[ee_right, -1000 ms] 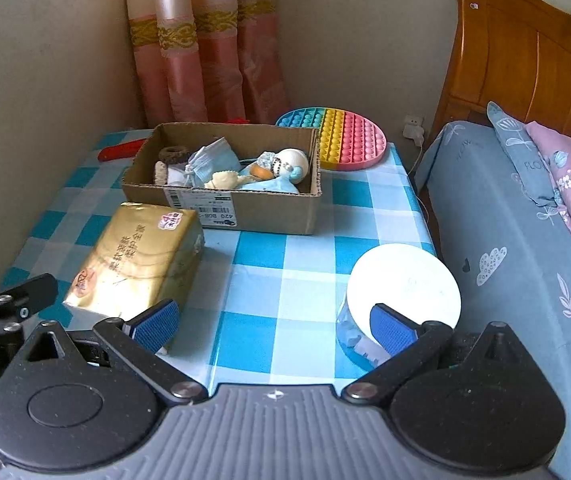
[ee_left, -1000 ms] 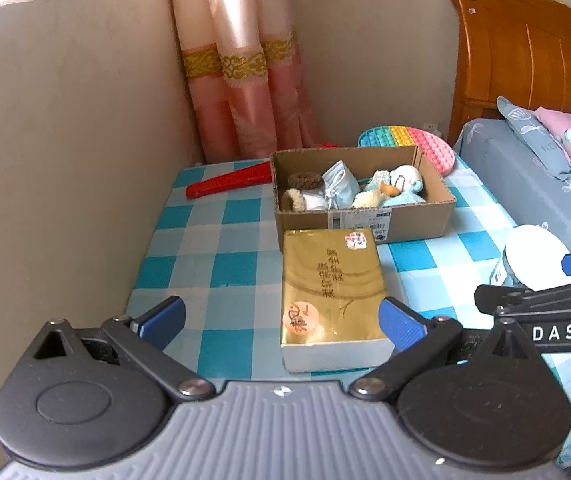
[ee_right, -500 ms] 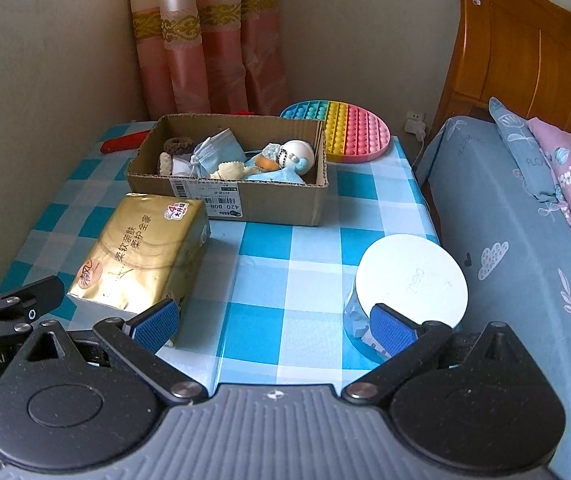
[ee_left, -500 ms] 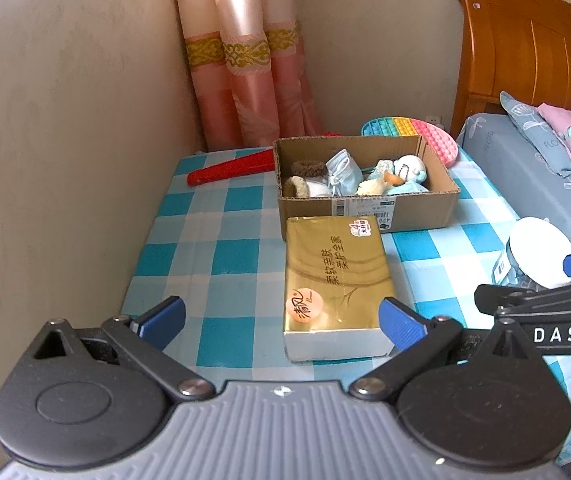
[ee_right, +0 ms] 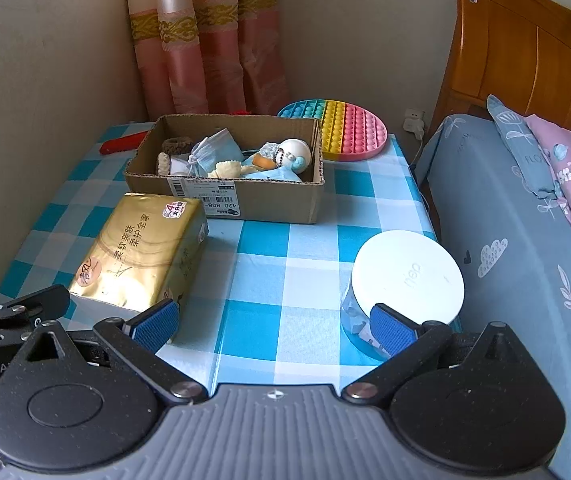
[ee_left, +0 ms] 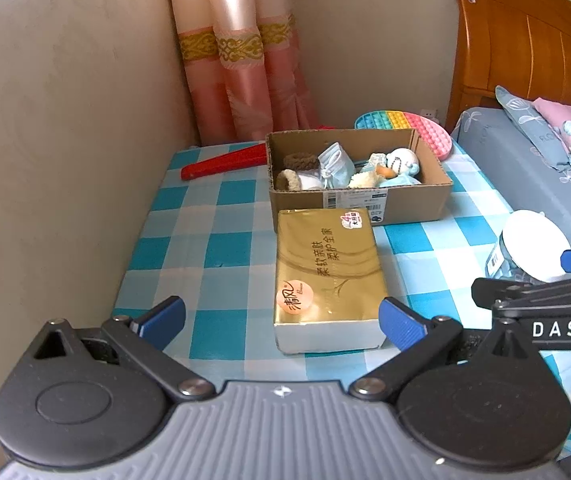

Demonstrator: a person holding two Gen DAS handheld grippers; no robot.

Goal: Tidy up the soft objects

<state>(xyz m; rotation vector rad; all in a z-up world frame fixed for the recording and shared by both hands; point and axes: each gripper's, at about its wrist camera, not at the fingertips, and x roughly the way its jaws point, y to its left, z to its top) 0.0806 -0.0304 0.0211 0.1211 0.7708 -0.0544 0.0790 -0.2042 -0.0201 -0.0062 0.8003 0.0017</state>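
Note:
A cardboard box [ee_left: 405, 200] [ee_right: 277, 204] at the back of the checked table holds soft things: a blue face mask [ee_left: 335, 162] [ee_right: 211, 152], a brown hair tie [ee_left: 300, 159], and a white and blue plush toy [ee_left: 401, 160] [ee_right: 291, 154]. A gold tissue pack [ee_left: 327, 272] [ee_right: 141, 252] lies in front of the box. My left gripper [ee_left: 281, 320] is open, low at the near table edge, with the pack's near end between its fingers but untouched. My right gripper [ee_right: 273, 322] is open beside a white-lidded jar [ee_right: 407, 276] [ee_left: 535, 246].
A round rainbow pop-it mat [ee_left: 409, 126] [ee_right: 343, 130] lies behind the box, and a red flat object [ee_left: 223, 162] at the back left. A wall [ee_left: 65, 160] runs along the left, curtains [ee_right: 205, 40] hang behind, and a bed [ee_right: 517, 216] with pillows borders the right.
Both views have pulled back and risen a little from the table, so the box and tissue pack sit farther off. Both grippers stay open; nothing on the table has moved.

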